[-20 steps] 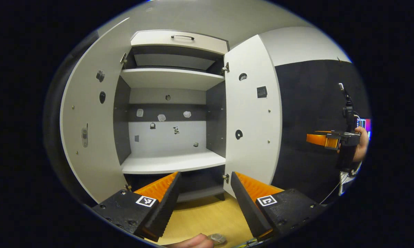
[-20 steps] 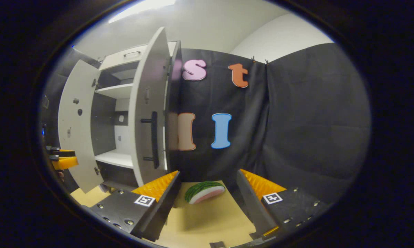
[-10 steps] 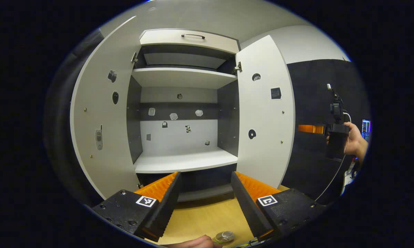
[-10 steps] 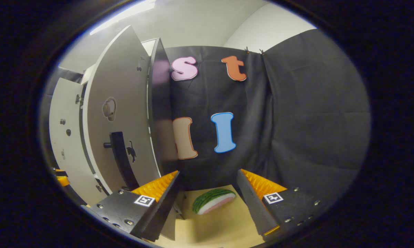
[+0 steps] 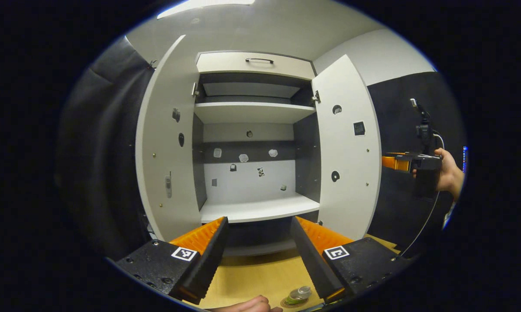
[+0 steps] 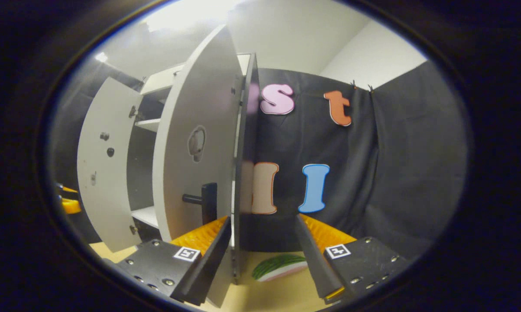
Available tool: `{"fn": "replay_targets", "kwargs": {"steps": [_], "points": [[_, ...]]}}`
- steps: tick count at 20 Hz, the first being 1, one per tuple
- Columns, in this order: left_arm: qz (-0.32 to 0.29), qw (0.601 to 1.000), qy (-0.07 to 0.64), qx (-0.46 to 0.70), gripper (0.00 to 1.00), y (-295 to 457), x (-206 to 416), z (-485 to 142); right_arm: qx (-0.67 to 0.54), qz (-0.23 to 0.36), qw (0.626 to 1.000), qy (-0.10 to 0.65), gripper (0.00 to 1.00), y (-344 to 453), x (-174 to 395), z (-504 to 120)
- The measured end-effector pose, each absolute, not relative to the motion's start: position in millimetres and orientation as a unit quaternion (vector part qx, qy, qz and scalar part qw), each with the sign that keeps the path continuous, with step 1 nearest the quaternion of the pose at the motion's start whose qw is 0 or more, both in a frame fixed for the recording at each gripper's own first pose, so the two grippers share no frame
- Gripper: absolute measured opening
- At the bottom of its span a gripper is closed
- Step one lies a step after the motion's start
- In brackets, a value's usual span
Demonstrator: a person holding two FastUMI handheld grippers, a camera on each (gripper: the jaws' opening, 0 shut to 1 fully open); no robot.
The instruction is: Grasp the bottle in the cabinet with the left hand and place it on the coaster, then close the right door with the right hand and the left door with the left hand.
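**Cabinet open on both sides, bottle down on the table**

Left gripper view: left gripper [image 5: 259, 251] spread wide, nothing between its fingers, hovering above the wooden table [image 5: 251, 277] and facing straight into the cabinet [image 5: 254, 65]. Left door [image 5: 167, 143] and right door [image 5: 349, 151] both swung outward, leaving the shelves bare and a broad gap between the door edges. Low at the bottom edge, bottle [image 5: 298, 294] standing on the coaster [image 5: 291, 302], just beside the right finger's tip and close to a hand [image 5: 243, 304]. Far right, beyond the right door's outer edge, the other gripper held in a hand [image 5: 448, 175], well apart from the door.

Right gripper view: right gripper [image 6: 264, 255] also spread, holding nothing, set close to the right door [image 6: 195, 147]. Door's thin free edge standing nearly edge-on just right of the left finger, inside the gap between the fingers; black handle [image 6: 206, 203] just above that finger. Touching or not: cannot tell. Watermelon slice [image 6: 279, 267] lying on the table between the fingers. Left door [image 6: 106, 164] open farther back.
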State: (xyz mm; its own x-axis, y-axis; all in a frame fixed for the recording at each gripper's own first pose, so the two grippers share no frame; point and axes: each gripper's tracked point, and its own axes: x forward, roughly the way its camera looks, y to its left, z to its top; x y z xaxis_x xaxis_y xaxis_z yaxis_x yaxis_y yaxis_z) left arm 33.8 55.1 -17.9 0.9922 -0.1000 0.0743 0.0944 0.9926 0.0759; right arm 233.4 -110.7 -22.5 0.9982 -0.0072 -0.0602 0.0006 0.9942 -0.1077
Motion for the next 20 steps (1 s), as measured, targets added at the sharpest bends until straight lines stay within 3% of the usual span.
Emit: {"fn": "replay_targets", "kwargs": {"steps": [4, 9, 12, 13, 15, 16, 17, 20], "points": [[-0.006, 0.997, -0.050, 0.053, 0.91, 81.6, 8.0, 3.6, -0.034, -0.019, 0.998, 0.041, 0.87, -109.7, 230.0, -22.9], [0.049, 0.996, -0.056, 0.049, 0.91, 110.9, -14.3, 25.0, -0.041, -0.055, 0.997, 0.042, 0.90, -113.5, 227.2, -18.7], [0.049, 0.998, -0.027, 0.008, 0.92, 116.4, -20.1, 16.0, -0.039, -0.059, 0.996, 0.046, 0.89, -111.7, 225.2, -19.2], [0.057, 0.998, -0.030, 0.009, 0.93, 124.6, -19.7, 19.2, -0.042, -0.061, 0.996, 0.046, 0.84, -112.2, 226.9, -19.2], [0.067, 0.996, -0.045, 0.031, 0.92, 137.3, -22.0, 26.8, -0.048, -0.068, 0.996, 0.046, 0.89, -111.4, 226.7, -18.3], [0.072, 0.995, -0.056, 0.047, 0.92, 142.1, -24.8, 32.2, -0.049, -0.070, 0.995, 0.046, 0.84, -109.6, 225.3, -18.1], [0.076, 0.993, -0.066, 0.062, 0.92, 145.5, -26.4, 38.3, -0.047, -0.070, 0.995, 0.047, 0.89, -107.1, 224.6, -19.0], [0.075, 0.991, -0.080, 0.071, 0.92, 148.2, -28.1, 42.1, -0.041, -0.057, 0.996, 0.050, 0.89, -92.0, 224.4, -20.1]]}}
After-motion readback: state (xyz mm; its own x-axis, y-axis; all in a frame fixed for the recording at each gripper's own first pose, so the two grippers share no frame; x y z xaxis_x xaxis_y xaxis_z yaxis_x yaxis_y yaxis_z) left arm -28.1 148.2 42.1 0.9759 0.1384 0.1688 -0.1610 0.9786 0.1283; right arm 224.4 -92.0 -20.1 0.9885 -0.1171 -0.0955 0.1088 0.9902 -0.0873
